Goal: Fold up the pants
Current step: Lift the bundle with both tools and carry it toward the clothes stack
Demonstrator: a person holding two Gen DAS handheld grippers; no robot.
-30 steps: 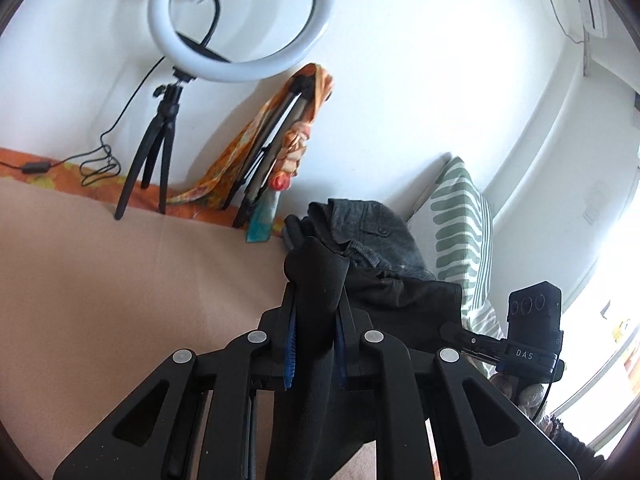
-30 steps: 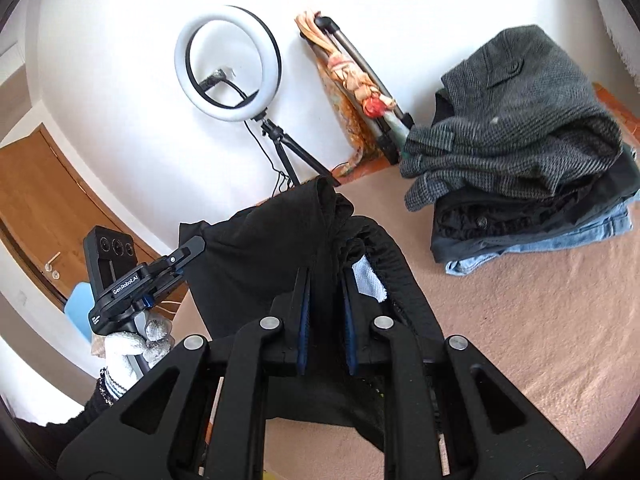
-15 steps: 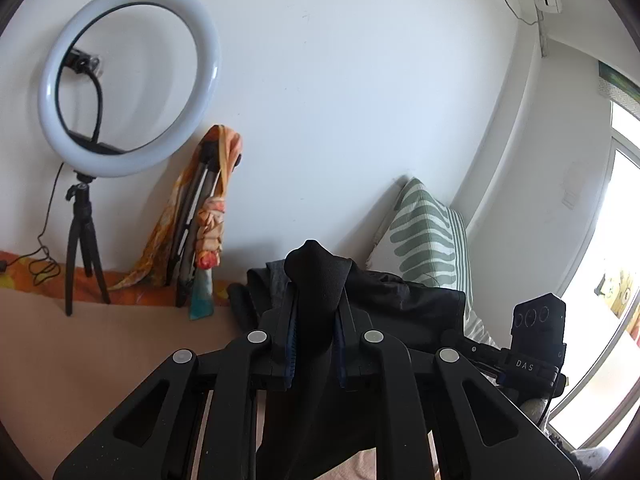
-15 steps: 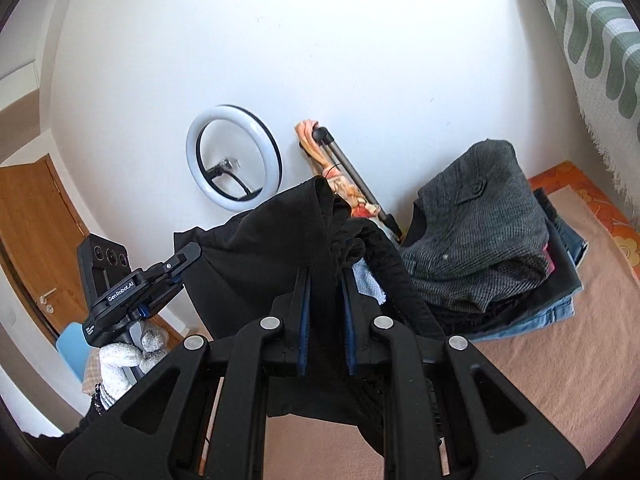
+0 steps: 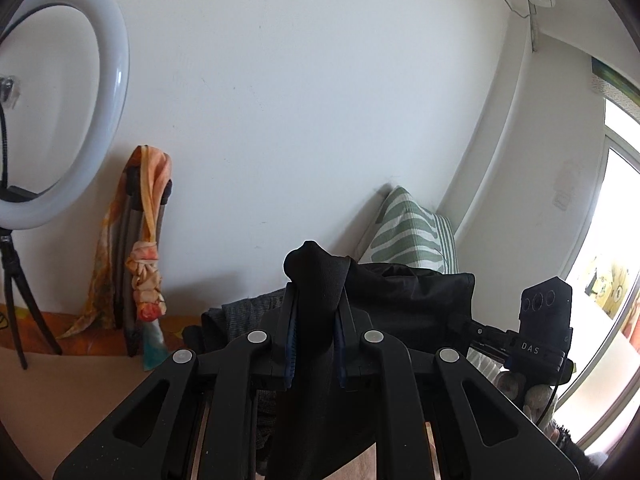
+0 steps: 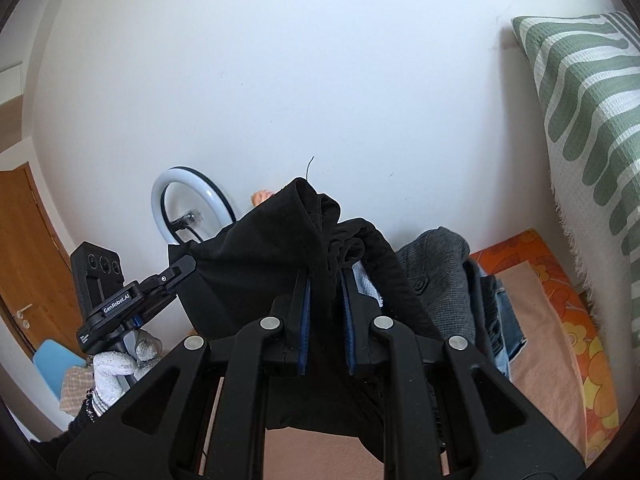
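Note:
I hold a pair of black pants (image 5: 404, 300) up in the air between both grippers. My left gripper (image 5: 314, 308) is shut on one bunched edge of the cloth. My right gripper (image 6: 326, 292) is shut on the other edge, and the pants (image 6: 256, 264) stretch from it toward the left gripper, which shows at the left of the right wrist view (image 6: 176, 274). The right gripper shows at the right of the left wrist view (image 5: 460, 326). The rest of the pants hangs down below the fingers, out of sight.
A stack of folded clothes with a grey pair on top (image 6: 440, 276) lies on the tan bed cover (image 6: 536, 352) by the wall. A green-striped pillow (image 5: 408, 236) leans at the right. A ring light (image 5: 104, 120) and a scarf-wrapped stand (image 5: 140, 260) are at the left.
Both grippers have lifted the pants higher and tilted upward. The bed and the clothes stack have dropped lower in both views. The grip has not changed.

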